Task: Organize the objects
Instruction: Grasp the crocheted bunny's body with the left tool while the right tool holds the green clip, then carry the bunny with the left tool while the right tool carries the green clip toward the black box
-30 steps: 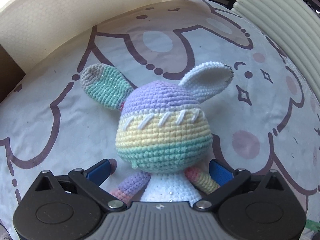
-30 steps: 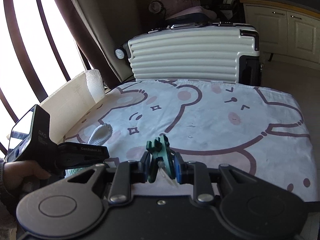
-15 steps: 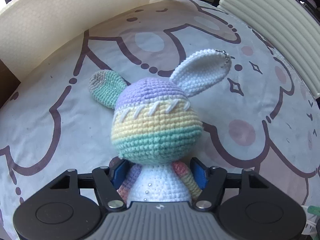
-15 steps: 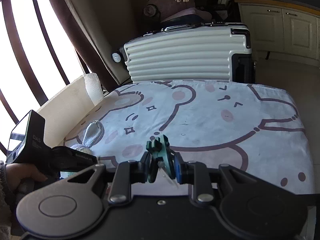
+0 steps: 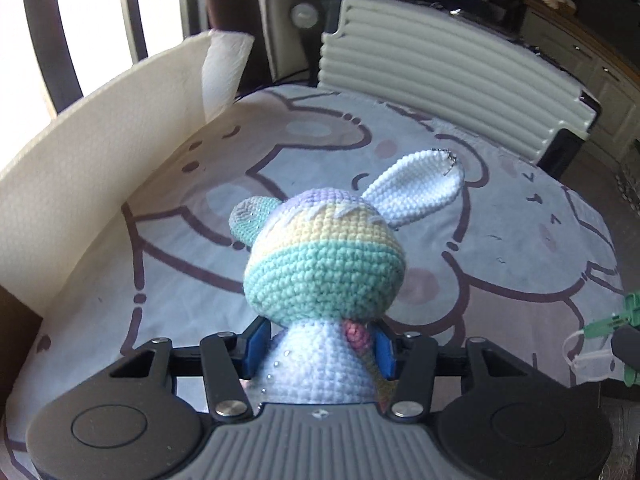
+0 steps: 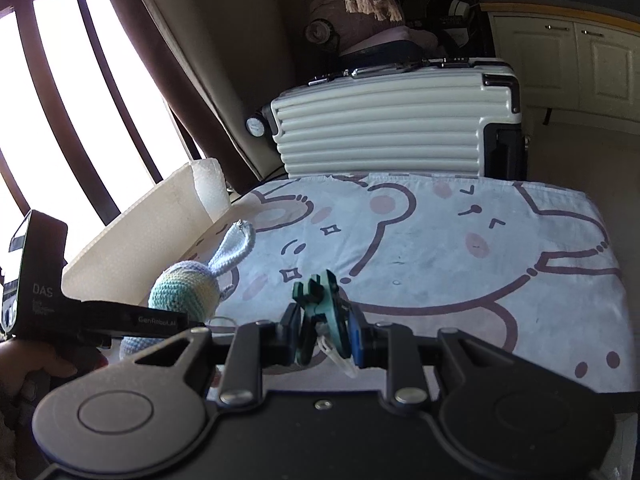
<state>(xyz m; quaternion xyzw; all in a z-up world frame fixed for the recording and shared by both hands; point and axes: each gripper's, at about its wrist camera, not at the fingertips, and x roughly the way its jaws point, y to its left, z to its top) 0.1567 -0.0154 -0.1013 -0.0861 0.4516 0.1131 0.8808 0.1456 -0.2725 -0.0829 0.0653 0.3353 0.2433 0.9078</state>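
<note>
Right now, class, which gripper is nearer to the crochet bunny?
Left. The left gripper is shut on the crochet bunny at its body. The right gripper sits off to one side, shut on a small green piece.

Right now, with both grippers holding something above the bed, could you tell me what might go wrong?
1. The left gripper pinches only the crochet bunny's soft body; the heavy head above may tip or slip out.
2. The chain on its white ear could snag.
3. The right gripper clamps a small green toy near the left gripper; the two may collide.

Ribbed suitcase [image 6: 396,120] behind bear-print sheet [image 6: 440,240]
</note>
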